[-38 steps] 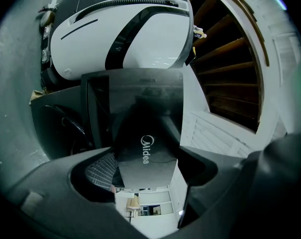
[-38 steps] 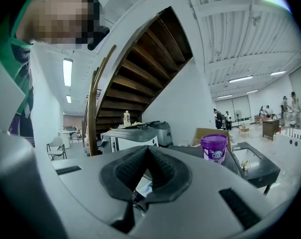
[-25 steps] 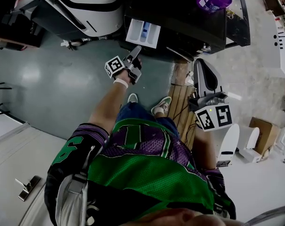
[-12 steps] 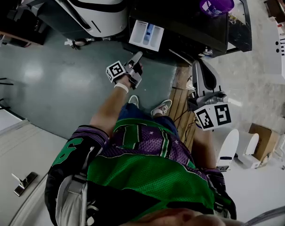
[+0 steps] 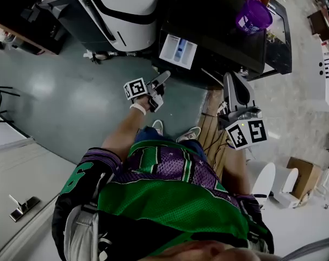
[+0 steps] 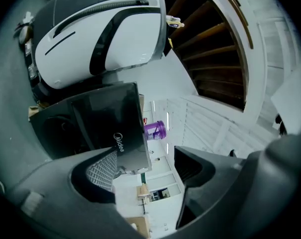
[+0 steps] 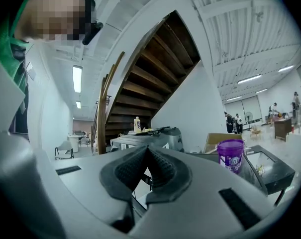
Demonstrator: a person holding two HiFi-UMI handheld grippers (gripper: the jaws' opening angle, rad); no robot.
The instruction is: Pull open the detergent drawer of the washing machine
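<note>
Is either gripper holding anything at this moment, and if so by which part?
Nothing is held. The left gripper has its jaws opening with nothing between them, off the pulled-out detergent drawer. The right gripper is shut on nothing.

The detergent drawer (image 5: 178, 51) juts out of the washing machine (image 5: 218, 23), a tub (image 5: 253, 16) on top.
</note>
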